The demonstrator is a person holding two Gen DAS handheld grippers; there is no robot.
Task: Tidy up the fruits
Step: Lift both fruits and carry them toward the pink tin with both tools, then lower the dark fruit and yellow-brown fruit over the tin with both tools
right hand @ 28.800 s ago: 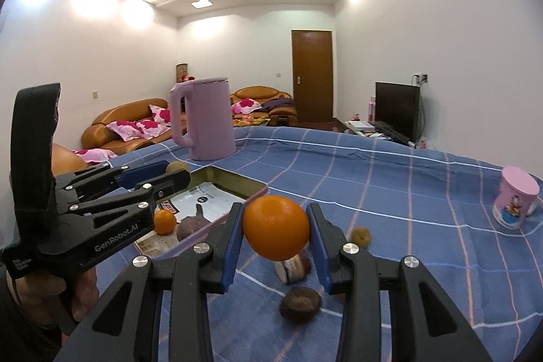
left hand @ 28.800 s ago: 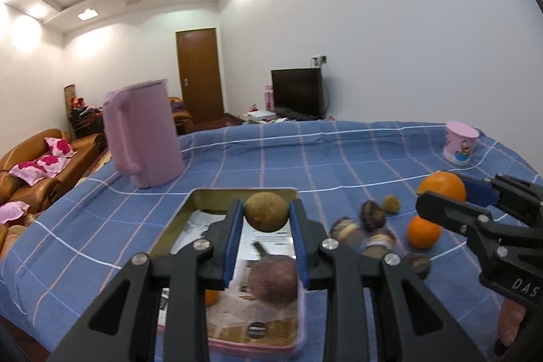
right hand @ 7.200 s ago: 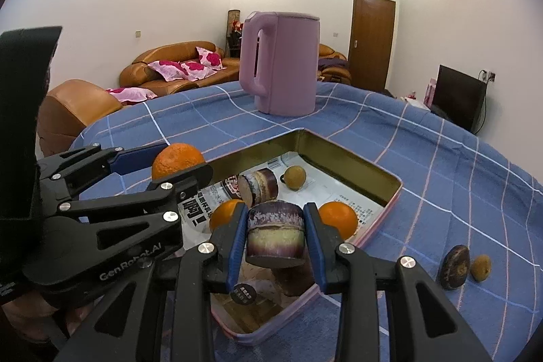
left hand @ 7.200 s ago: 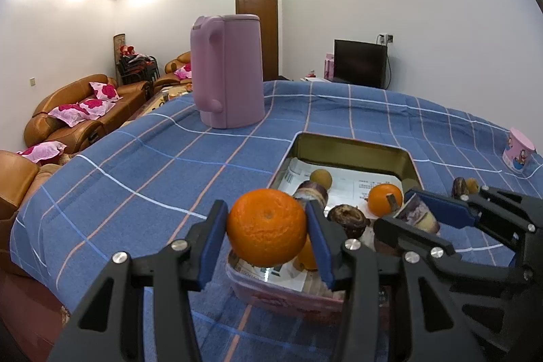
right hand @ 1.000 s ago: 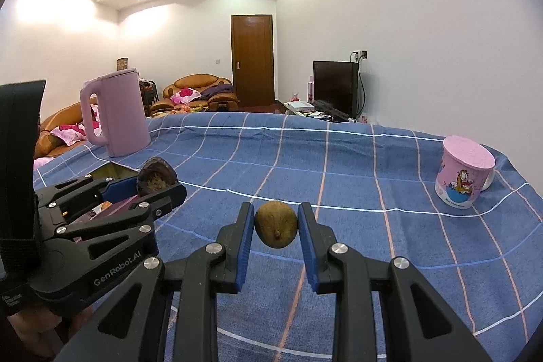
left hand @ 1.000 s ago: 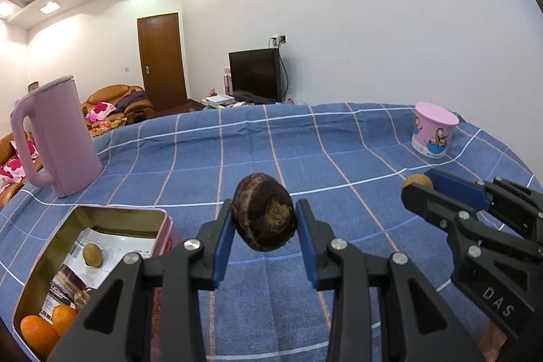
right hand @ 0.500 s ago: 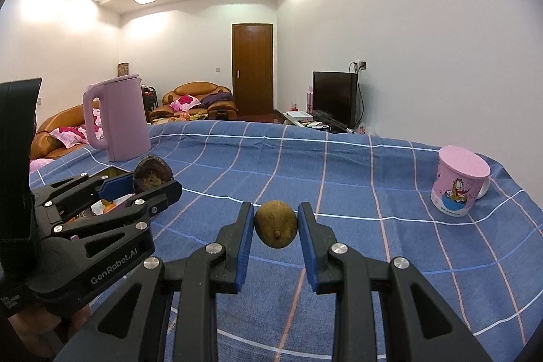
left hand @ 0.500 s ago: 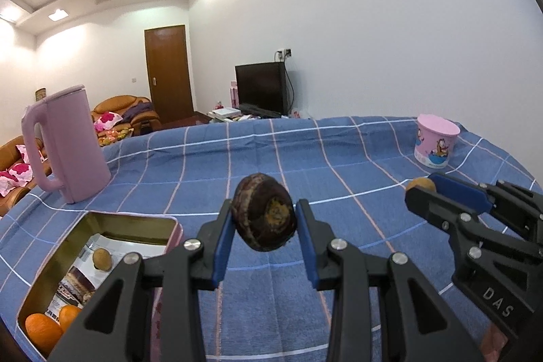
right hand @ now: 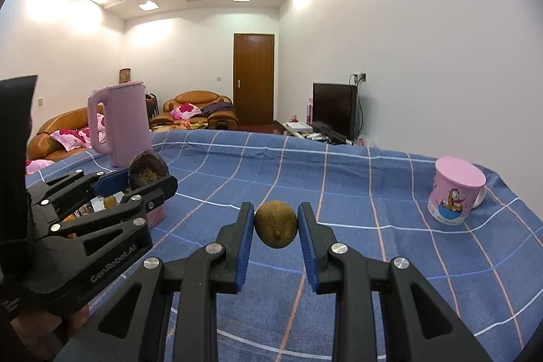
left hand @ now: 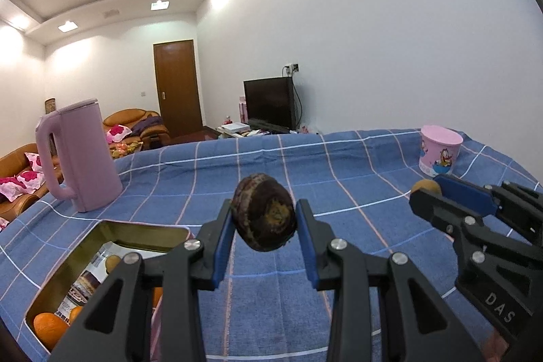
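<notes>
— Where's the fruit?
— Left tool (left hand: 264, 226) pinches a dark fruit (left hand: 263, 216); right tool (right hand: 275, 228) pinches a brown one (right hand: 275, 224), tin (left hand: 112, 231) lower left.
— Risk?
— Round skins may slip; both could roll off the desk (left hand: 339, 165).

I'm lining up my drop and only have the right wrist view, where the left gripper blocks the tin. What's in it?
Observer: Oranges lie at the near end of the tin.
Operator: And the far end?
Observer: One small brown fruit lies there on printed paper, with bare paper beside it.
Operator: Is the left gripper aimed into the tin?
Observer: No. The left gripper, shut on its dark fruit, points to the right of the tin.
</notes>
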